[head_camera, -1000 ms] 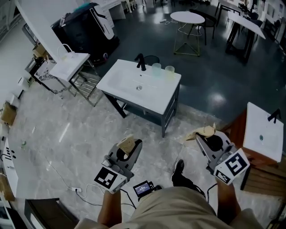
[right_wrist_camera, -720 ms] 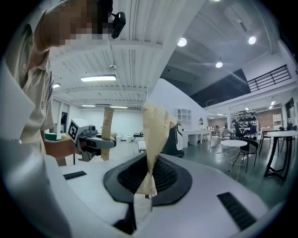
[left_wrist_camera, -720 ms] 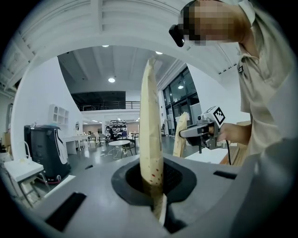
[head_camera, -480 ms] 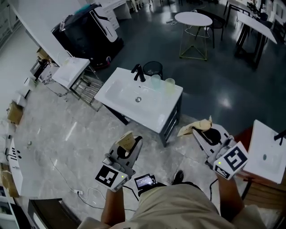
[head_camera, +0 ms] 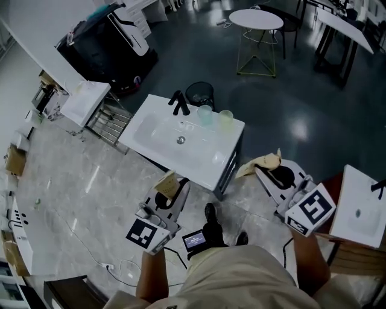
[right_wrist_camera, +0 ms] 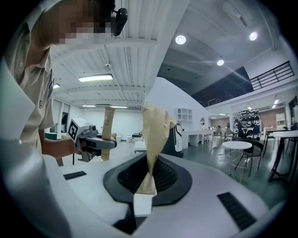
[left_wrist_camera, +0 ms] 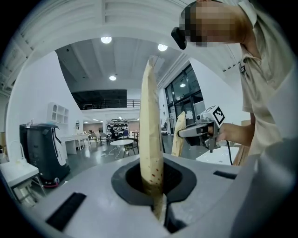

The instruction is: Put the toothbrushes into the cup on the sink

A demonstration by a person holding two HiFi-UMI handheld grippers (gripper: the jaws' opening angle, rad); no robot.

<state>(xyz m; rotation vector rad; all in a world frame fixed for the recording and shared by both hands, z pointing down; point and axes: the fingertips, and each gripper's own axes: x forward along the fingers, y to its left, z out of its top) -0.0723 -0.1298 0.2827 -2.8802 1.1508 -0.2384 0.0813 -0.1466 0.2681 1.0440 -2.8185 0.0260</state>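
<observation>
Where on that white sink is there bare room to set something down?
The sink is bare along its front edge and left side. It is crowded only at the back: faucet, left cup and right cup.

Round white table (head_camera: 256, 19), black bin (head_camera: 199, 92), perhaps a dark machine (head_camera: 99, 48).

Beige shirt (head_camera: 241, 274); grey L hand-held gripper (head_camera: 174, 183), R hand-held gripper (head_camera: 257, 171).

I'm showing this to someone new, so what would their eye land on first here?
Low in the head view, the left hand-held gripper clamps a tan paper-wrapped toothbrush, and the right hand-held gripper clamps a second wrapped toothbrush. Ahead stands a white sink with a black faucet and two translucent cups at its back edge.
</observation>
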